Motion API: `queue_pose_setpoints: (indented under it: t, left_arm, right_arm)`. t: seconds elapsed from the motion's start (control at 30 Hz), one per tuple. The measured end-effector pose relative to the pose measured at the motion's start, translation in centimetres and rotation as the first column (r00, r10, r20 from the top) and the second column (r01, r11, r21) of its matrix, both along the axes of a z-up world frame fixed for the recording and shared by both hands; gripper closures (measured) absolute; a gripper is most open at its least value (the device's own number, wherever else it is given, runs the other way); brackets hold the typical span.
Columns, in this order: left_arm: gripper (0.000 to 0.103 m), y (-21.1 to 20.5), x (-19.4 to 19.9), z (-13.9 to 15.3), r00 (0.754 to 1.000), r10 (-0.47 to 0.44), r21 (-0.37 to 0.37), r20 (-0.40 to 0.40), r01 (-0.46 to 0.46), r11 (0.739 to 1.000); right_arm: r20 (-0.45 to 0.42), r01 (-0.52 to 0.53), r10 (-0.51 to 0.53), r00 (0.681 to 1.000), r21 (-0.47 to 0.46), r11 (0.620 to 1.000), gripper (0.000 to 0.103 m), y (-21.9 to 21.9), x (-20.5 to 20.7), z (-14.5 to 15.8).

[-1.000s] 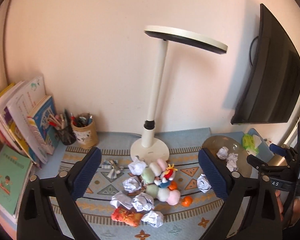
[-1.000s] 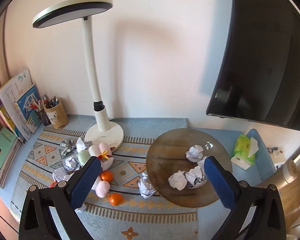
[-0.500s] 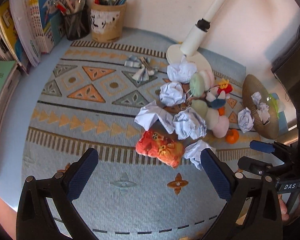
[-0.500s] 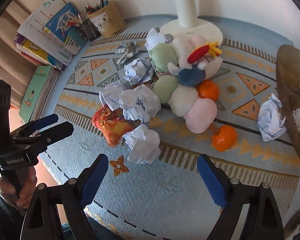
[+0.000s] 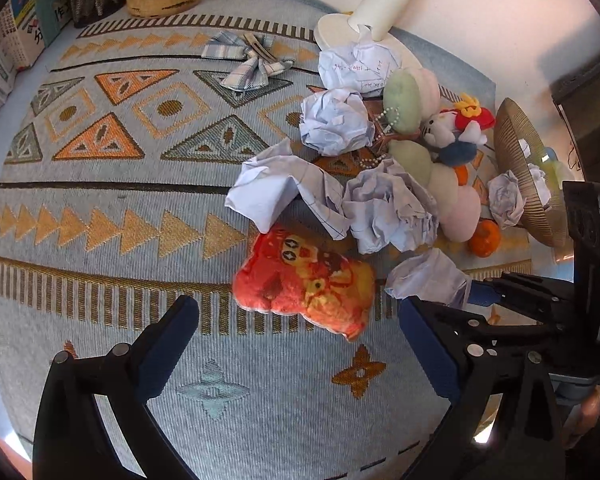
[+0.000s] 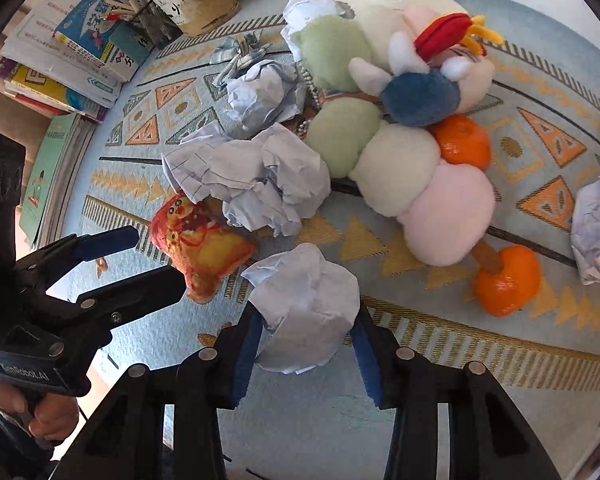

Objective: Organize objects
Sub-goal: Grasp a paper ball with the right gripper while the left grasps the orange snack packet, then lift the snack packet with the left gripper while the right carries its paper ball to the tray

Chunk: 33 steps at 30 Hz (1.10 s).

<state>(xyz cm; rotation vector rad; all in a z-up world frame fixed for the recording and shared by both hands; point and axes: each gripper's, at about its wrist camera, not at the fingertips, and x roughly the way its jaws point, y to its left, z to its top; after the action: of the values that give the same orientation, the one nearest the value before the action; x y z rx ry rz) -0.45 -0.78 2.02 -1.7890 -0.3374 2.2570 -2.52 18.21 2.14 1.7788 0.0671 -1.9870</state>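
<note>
My right gripper (image 6: 306, 344) had just been closing, and its blue pads pressed both sides of a crumpled paper ball (image 6: 304, 304), which stood roughly upright between them with no clear long axis. The ball sat just beside the orange plush toy (image 6: 200, 244), on the side away from my left gripper (image 5: 296, 344). My left gripper's jaws stood wide apart and empty, straddling the near end of that toy, whose long axis ran across them. White lettering on the left gripper's body looked like "GenRobot.AI", though it was blurred. Books (image 6: 80, 40) well beyond the toy carried print I couldn't read.
</note>
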Motion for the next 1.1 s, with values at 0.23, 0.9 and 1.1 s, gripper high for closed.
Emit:
queue_pose_setpoints:
  t: [0.23, 0.9, 1.1]
  left_arm:
    - [0.014, 1.1, -2.8, -1.7, 0.998, 0.052, 0.024, 0.021, -0.053, 0.998]
    - [0.046, -3.1, 3.4, -1.5, 0.987, -0.122, -0.014, 0.103, 0.124, 0.992]
    - [0.037, -6.2, 5.6, -1.4, 0.989, 0.053, 0.096, 0.139, -0.067, 0.993]
  right_arm:
    - [-0.006, 0.054, -0.054, 0.999, 0.009, 0.999, 0.060, 2.6, -0.4, 0.8]
    - [-0.008, -0.042, 0.042, 0.999, 0.002, 0.999, 0.059, 1.9, 1.5, 1.2]
    - [-0.010, -0.079, 0.079, 0.997, -0.004, 0.997, 0.059, 1.7, 2.0, 1.3]
